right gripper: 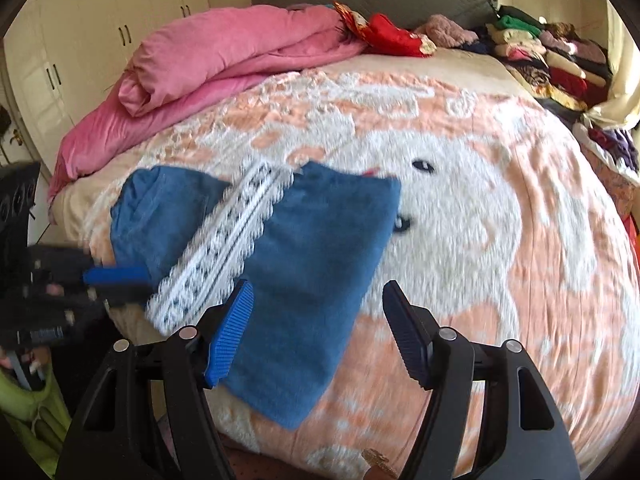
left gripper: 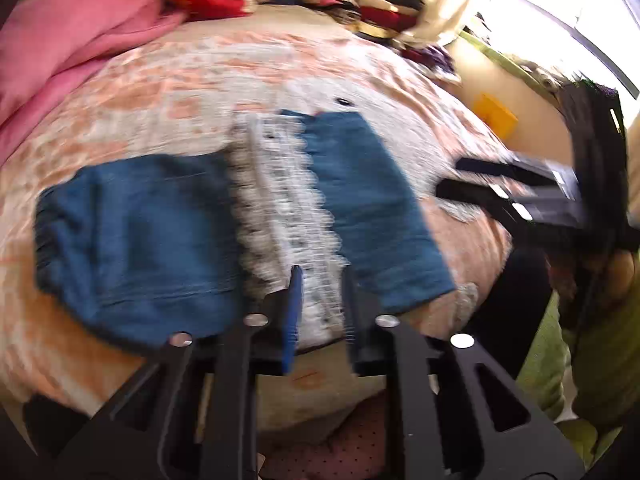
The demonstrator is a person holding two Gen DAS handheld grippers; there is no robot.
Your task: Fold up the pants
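L gripper narrow, empty, at lace stripe; R gripper wide, over blue pants near bed front edge. Mid-fold; nxt: grab hem.

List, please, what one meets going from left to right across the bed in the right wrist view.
Left gripper → pink blanket → white lace band on the blue pants → white animal print on the bedspread → stack of folded clothes.
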